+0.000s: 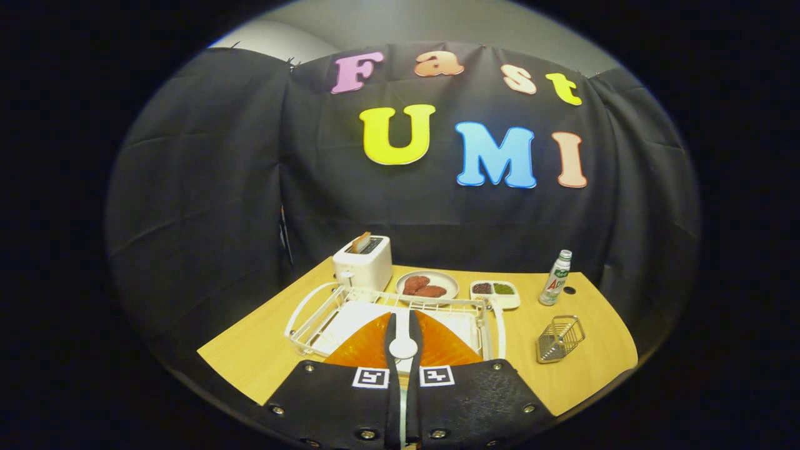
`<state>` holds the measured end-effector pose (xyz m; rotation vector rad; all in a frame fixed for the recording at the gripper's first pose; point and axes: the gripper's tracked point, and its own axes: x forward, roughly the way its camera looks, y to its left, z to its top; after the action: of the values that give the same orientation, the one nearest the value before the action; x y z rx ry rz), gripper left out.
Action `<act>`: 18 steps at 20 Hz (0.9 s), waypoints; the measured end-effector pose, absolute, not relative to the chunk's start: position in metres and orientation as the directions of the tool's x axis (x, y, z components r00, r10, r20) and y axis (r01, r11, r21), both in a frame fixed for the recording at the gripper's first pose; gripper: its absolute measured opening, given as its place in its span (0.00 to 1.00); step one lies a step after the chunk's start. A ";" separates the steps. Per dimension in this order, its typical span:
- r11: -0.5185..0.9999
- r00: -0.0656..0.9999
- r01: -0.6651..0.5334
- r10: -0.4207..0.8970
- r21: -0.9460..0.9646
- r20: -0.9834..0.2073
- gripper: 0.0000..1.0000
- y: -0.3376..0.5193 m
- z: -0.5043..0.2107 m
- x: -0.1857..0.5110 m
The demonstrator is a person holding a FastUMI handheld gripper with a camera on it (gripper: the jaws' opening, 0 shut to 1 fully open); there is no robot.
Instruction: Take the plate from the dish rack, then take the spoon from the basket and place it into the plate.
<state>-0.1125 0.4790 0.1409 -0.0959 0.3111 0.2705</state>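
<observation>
**Spoon in the fingers, over the orange plate**

Gripper (403, 316): fingers drawn narrow, both pressed on the slim white plastic spoon (403, 348). Its round bowl showed between them and the handle ran on toward 12 o'clock.

Directly beneath and just ahead of the fingers lay the translucent orange ribbed plate (359, 351), fanning out to 10 and 2 o'clock. Its far edge overlapped the near side of the white wire dish rack (310, 310). Could not tell whether the plate rested on the rack or on the pale wooden table (584, 369).

The small metal wire basket (560, 339) stood apart at 2 o'clock, seemingly with nothing in it. A white toaster (362, 263) stood at 11 o'clock, beyond the rack.

Handling, as judged:
- Spoon looked light, stiff and smooth, so it was likely to twist or slide in a narrow pinch.
- The hold sat near the bowl. A grip on the handle's middle would balance better.
- Plate looked thin, rigid and glossy, so a dropped spoon could skid on the ribs.
- A low, gentle release near the plate's centre seemed wise.

Task looked nearly done, with only the release left.
</observation>
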 end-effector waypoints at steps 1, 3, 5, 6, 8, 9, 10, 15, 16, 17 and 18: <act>0.954 0.906 -0.293 0.256 -0.063 -0.337 0.04 0.486 0.130 -0.119; 0.944 0.888 -0.318 0.264 -0.089 -0.377 0.04 0.497 0.107 -0.128; 0.934 0.865 -0.344 0.278 -0.091 -0.418 0.04 0.509 0.085 -0.135; 0.930 0.852 -0.358 0.289 -0.082 -0.436 0.04 0.516 0.075 -0.138; 0.926 0.835 -0.372 0.302 -0.068 -0.461 0.04 0.524 0.062 -0.146; 0.924 0.829 -0.375 0.300 -0.071 -0.472 0.04 0.526 0.056 -0.147; 0.921 0.821 -0.382 0.302 -0.073 -0.485 0.04 0.529 0.048 -0.149; 0.910 0.777 -0.412 0.319 -0.053 -0.543 0.04 0.541 0.021 -0.156; 0.909 0.780 -0.412 0.320 -0.057 -0.538 0.04 0.542 0.022 -0.155; 0.908 0.778 -0.414 0.321 -0.057 -0.540 0.04 0.543 0.022 -0.154; 0.909 0.778 -0.413 0.320 -0.057 -0.541 0.04 0.544 0.023 -0.155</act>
<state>-0.1553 0.5436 0.0229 -0.1770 0.5518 0.3986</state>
